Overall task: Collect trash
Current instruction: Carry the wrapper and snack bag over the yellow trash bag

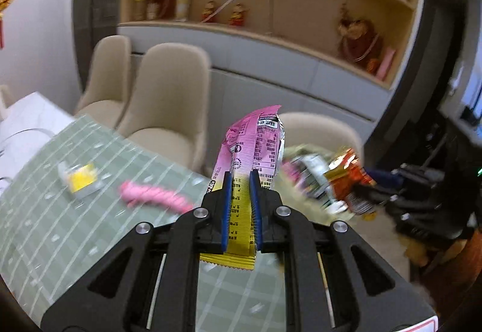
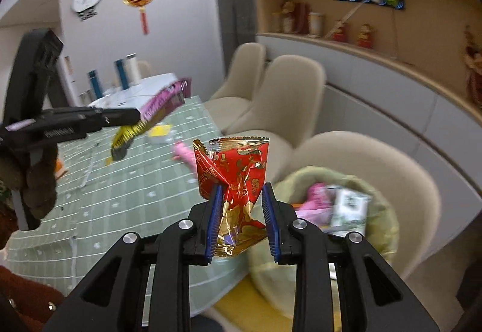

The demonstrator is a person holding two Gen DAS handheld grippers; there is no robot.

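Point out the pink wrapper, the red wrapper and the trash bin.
pink wrapper [image 1: 259,148], left wrist view, printed upper part
red wrapper [image 2: 238,169], right wrist view, crumpled middle
trash bin [image 2: 382,229], right wrist view, green rim

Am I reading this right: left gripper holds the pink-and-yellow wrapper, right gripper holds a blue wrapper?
Not quite. The right gripper holds a red-and-gold wrapper, not a blue one, as the right wrist view shows. The left gripper does hold the pink-and-yellow wrapper.

Table [image 1: 45,226], green checked cloth. On it: pink wrapper [image 1: 153,196]; yellow-and-clear packet [image 1: 79,178]. White box [image 1: 27,127] at far end.
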